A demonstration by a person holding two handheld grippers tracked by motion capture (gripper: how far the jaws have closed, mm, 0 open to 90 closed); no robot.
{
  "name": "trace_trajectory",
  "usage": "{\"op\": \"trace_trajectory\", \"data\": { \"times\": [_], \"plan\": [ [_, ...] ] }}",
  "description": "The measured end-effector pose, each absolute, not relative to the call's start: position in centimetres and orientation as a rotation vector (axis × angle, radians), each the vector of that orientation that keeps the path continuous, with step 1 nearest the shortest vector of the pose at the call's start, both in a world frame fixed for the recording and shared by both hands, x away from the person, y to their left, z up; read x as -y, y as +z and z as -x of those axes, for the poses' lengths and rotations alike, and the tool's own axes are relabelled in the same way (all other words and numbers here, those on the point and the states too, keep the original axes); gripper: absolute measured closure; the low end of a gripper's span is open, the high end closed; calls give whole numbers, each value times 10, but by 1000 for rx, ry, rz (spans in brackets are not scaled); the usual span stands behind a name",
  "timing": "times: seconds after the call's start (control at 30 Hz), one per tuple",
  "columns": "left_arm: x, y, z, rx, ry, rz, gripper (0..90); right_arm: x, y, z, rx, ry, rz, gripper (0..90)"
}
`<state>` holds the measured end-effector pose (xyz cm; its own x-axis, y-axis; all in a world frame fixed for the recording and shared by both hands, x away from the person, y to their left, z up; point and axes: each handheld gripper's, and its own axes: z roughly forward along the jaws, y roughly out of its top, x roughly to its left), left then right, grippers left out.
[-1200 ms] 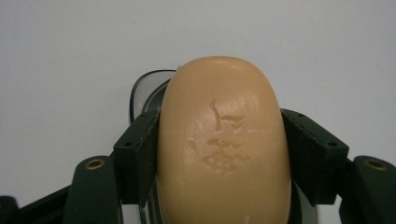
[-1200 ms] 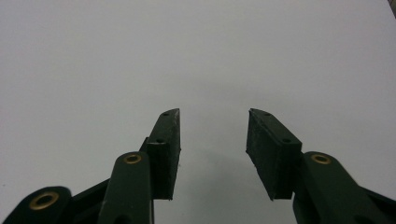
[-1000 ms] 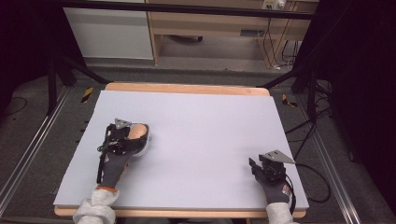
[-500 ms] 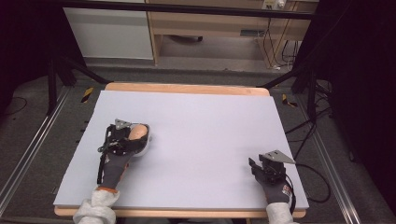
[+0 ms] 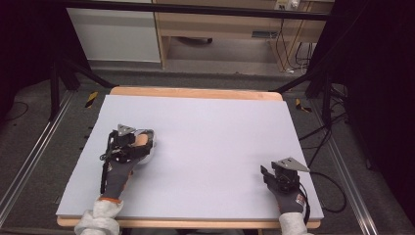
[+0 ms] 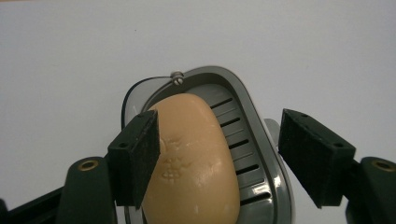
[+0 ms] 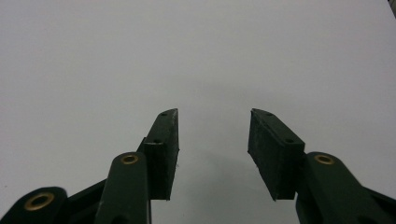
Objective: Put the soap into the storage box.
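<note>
Lab/studio: black curtains [image 5: 29, 44], floor rails [image 5: 29, 161], cables [image 5: 318, 142].

The person wears dark grey knit gloves with orange trim at the wrist on the left hand [image 5: 119, 169] and the right hand [image 5: 288, 200], and pale, fleecy white sleeves [image 5: 98, 223] bunch at both cuffs. Each hand carries a black two-jaw tool, the left gripper [image 6: 219, 156] and the right gripper [image 7: 212, 151], built of matt black arms with brass-ringed pivot holes and blocky black foam-faced pads [image 7: 273, 151] pierced by small screw holes; a grey three-cornered plate [image 5: 292, 164] tops each one, and a thin black cable [image 5: 103, 171] trails back along the left glove.
</note>
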<state>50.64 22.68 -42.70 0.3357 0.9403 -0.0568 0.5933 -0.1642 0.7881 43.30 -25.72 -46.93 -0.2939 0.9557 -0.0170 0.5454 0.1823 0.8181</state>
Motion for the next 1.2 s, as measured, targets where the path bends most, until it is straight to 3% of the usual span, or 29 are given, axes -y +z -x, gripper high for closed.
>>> {"op": "trace_trajectory", "data": {
  "times": [0.6,1.2],
  "plan": [
    [-239,-415,-467,-1246,620,-1837,255,256,-471,-433,-1897,967,-1426,384],
    [-274,-436,-434,-1266,648,-1872,195,263,-475,-431,-1893,908,-1470,301]
  ]
}}
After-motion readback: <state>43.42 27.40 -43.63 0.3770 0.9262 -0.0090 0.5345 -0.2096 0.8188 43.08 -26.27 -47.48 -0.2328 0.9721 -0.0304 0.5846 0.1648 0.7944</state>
